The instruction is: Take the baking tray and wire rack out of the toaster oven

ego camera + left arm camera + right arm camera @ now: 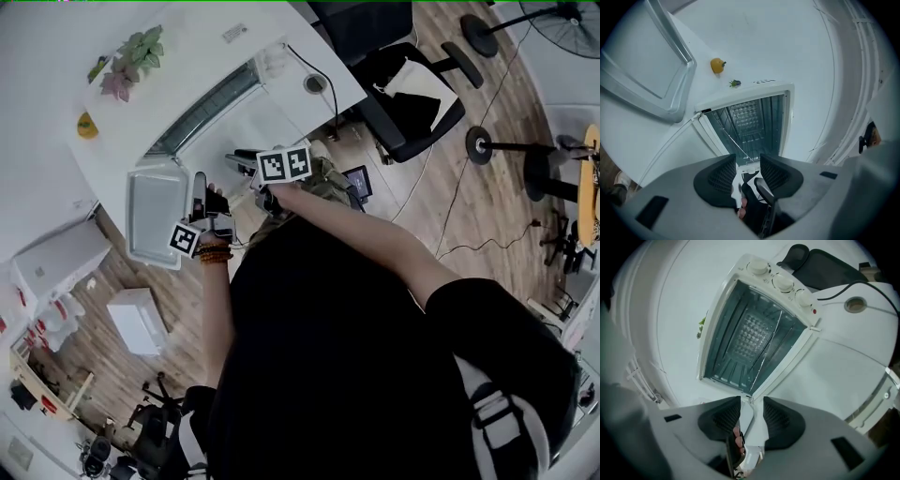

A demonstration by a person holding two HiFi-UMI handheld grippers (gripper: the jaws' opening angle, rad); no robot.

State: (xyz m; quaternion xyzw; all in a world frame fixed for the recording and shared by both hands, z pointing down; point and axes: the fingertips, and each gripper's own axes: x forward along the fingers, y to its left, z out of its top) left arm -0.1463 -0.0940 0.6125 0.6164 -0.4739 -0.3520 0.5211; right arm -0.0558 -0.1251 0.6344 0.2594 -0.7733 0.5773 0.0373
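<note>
Spreading under everything, the white counter [202, 42] carries the toaster oven [787, 287], door open, the baking tray [155, 211] lying out beside it, the wire rack [735, 139] inside the oven, and before the door the left gripper [747, 161] and right gripper [752, 404], jaws partly apart, empty.

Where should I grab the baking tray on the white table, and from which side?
Probably best to clamp the flared rim of the baking tray on its long side nearest the left claw, coming in level from that side. It lies flat, open side up, and the lip sticks out enough for both pads.
</note>
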